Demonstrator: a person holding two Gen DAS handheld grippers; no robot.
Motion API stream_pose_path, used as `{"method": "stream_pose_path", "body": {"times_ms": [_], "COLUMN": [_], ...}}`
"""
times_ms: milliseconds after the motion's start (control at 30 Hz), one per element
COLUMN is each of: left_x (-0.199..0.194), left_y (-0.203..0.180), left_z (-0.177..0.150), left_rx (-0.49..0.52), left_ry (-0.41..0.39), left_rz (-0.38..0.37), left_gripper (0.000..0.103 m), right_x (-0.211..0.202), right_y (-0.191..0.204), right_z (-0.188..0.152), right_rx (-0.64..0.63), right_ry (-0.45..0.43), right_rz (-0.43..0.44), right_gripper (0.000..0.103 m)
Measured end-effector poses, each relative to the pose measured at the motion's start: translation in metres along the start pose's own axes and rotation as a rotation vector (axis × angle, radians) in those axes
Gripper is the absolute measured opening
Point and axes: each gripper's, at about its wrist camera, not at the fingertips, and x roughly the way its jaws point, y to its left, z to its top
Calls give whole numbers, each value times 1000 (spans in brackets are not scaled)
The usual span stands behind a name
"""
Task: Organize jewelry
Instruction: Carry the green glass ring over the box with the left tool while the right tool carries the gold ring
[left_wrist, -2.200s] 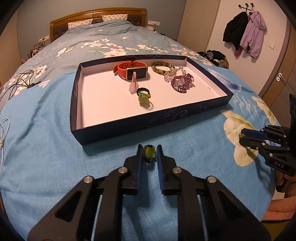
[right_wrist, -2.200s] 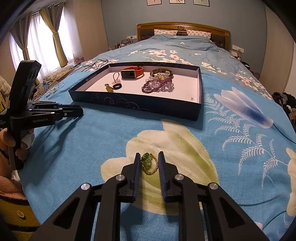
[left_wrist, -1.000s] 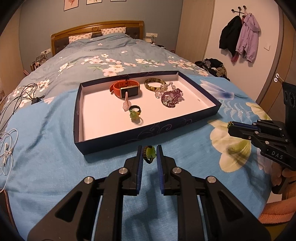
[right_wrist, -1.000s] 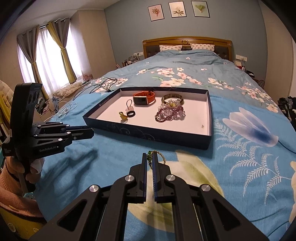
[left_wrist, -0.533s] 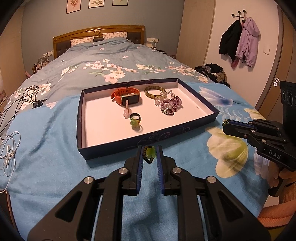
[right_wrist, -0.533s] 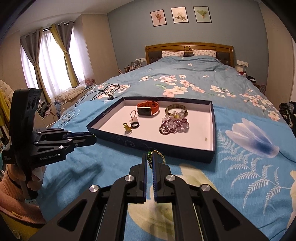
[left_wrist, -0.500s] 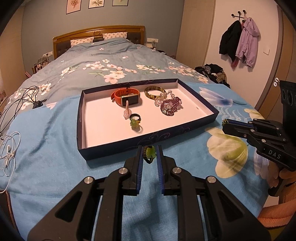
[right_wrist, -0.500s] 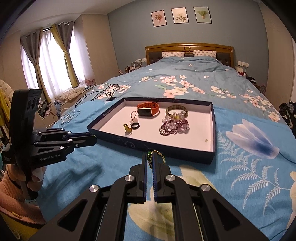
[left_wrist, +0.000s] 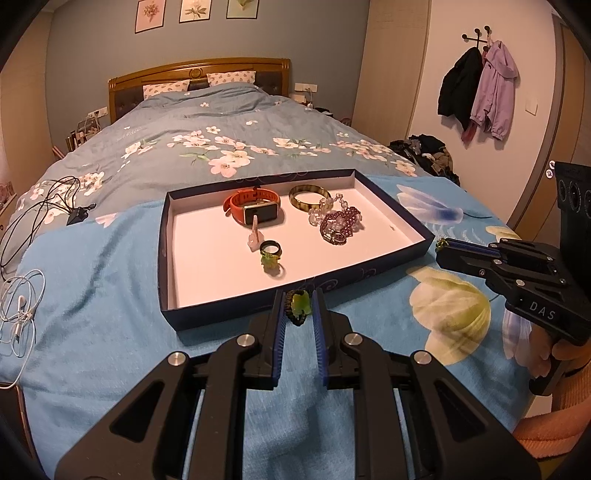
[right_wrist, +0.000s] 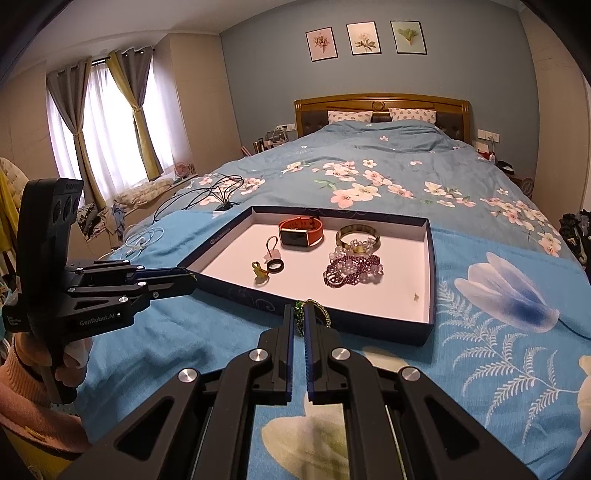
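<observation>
Two grippers are held above the near end of the bed (left_wrist: 92, 295), short of the tray's near wall. In the left wrist view, the left gripper (left_wrist: 299, 308) is seen with its jaws clamped on a green-stone ring with a dark braided band (left_wrist: 298, 305), the stone pinched between the blue pads. In the right wrist view, the right gripper (right_wrist: 300, 316) is seen with its jaws pressed together on a gold chain with a green bead (right_wrist: 312, 310); a loop of the chain hangs out to the right of the tips.

Beyond both grippers, a dark blue tray with a white floor (left_wrist: 164, 258) lies flat on the blue floral bedspread. Toward its near edge, a black ring (left_wrist: 270, 248) and a second green-stone ring (left_wrist: 271, 265) lie just beside each other, with a pale pink charm (left_wrist: 254, 238) touching or nearly touching the black ring. Along the far edge an orange smartwatch (left_wrist: 255, 206) and a tortoiseshell bangle (left_wrist: 309, 196) are placed side by side. Between the bangle and the right wall, a clear bead bracelet (left_wrist: 325, 208) and a purple bead bracelet (left_wrist: 340, 223) are heaped together. A small speck (right_wrist: 416, 295) lies near the right wall; its nature cannot be determined.

Off the tray's left wall, white earphones (left_wrist: 20, 314) and black cables (left_wrist: 48, 206) lie on the bedspread. At the far end of the bed, a wooden headboard (left_wrist: 199, 72) is noted.
</observation>
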Motion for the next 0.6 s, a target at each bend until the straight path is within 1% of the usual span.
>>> {"method": "stream_pose_path", "body": {"times_ms": [600], "left_x": [-5], "left_y": [2], "left_z": [10], "left_rx": [-7], "left_ry": [-33], "left_rz": [5], "left_gripper": [15], "right_x": [1], "right_y": [3], "right_z": [14], "right_rx": [-19], "right_ry": [-29], "right_rz": [4], "right_gripper": [4]}}
